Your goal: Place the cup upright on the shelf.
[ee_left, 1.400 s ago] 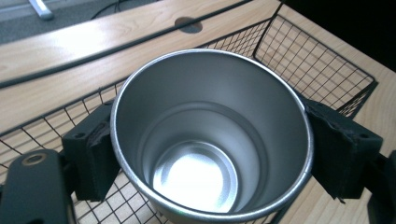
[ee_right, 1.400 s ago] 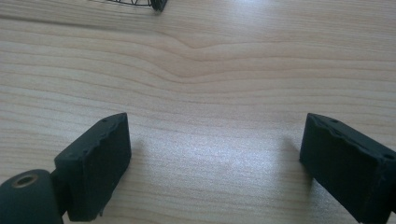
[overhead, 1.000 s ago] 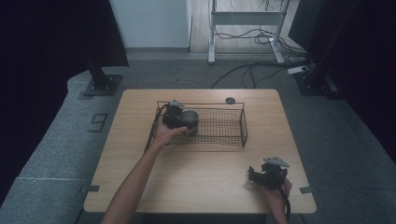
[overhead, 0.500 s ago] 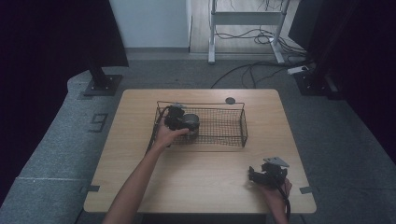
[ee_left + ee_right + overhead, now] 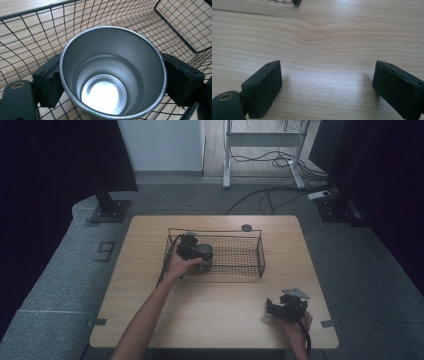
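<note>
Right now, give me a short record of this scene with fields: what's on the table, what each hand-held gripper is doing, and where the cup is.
surface: wooden table
container: black wire basket, toward the table's far side
cup: metal cup, empty, inside the basket at its left end
left hand-held gripper: jaws on either side of the cup, gripping it
right hand-held gripper: jaws apart, nothing between them, over bare table near the front right

From my remote station I see a light wooden rectangular table on grey carpeted floor. A black wire-mesh rectangular basket sits directly on the table's far middle. A small dark round disc lies near the far edge, just behind the basket. At the near right, my right gripper rests on the tabletop, its jaws standing wide apart over bare wood.
</note>
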A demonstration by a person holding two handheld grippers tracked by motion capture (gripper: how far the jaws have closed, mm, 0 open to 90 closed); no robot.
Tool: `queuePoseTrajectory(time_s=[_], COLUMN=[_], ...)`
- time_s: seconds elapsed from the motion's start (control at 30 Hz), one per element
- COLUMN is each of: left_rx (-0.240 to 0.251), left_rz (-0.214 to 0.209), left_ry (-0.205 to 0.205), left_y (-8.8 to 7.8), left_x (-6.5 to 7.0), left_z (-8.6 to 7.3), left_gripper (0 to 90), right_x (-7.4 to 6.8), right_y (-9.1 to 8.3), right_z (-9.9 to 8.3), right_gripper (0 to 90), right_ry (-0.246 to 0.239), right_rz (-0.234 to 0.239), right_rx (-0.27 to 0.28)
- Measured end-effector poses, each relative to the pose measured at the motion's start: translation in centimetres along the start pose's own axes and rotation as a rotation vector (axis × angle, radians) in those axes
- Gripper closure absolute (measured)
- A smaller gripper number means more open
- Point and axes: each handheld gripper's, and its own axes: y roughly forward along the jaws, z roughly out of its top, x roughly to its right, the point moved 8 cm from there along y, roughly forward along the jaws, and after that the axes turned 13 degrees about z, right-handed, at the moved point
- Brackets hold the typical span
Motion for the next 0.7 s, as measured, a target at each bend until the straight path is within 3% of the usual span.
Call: queuePoseTrajectory(time_s=[0.43,0.7], left_rx=[-0.021,0.014], left_rz=[0.028,0.026], left_ry=[0.004,-0.009], left_y=[-0.09,-0.85], left_x=[-0.04,-0.15], left_z=[-0.19,0.26], left_gripper=[13.5,11.9], right_x=[0.00,0.00], right_y=[0.00,0.00], right_z=[0.00,0.00], right_gripper=[8.7,8.7], right_ry=[0.000,0.000], right_rz=[0.000,0.000], right_rx=[0.000,0.000])
